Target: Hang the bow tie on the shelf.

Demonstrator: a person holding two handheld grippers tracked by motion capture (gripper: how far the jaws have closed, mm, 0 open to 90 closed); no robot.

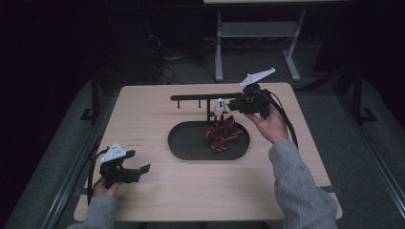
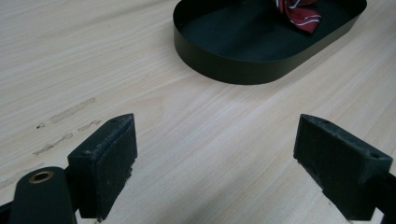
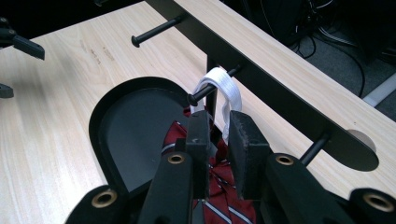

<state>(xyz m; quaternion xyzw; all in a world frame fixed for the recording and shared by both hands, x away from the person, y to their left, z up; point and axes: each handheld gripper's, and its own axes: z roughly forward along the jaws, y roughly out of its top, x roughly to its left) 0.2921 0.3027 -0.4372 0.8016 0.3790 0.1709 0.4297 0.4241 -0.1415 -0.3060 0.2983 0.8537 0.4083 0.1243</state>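
A red striped bow tie (image 1: 224, 134) hangs over the black oval tray (image 1: 186, 143), its white strap (image 3: 229, 88) looped over a peg (image 3: 211, 88) of the black rack bar (image 1: 200, 97). My right gripper (image 1: 230, 106) is at the peg; in the right gripper view its jaws (image 3: 219, 119) stand nearly together around the strap just below the loop, with red cloth (image 3: 175, 135) beneath. My left gripper (image 1: 138, 161) rests low at the table's front left, wide open over bare wood (image 2: 217, 135), a little short of the tray wall (image 2: 243, 70).
The light wooden table (image 1: 143, 114) carries the rack with two more bare pegs (image 3: 154, 31). A white desk frame (image 1: 258, 33) and cables stand on the floor beyond the far edge. Black posts flank the table.
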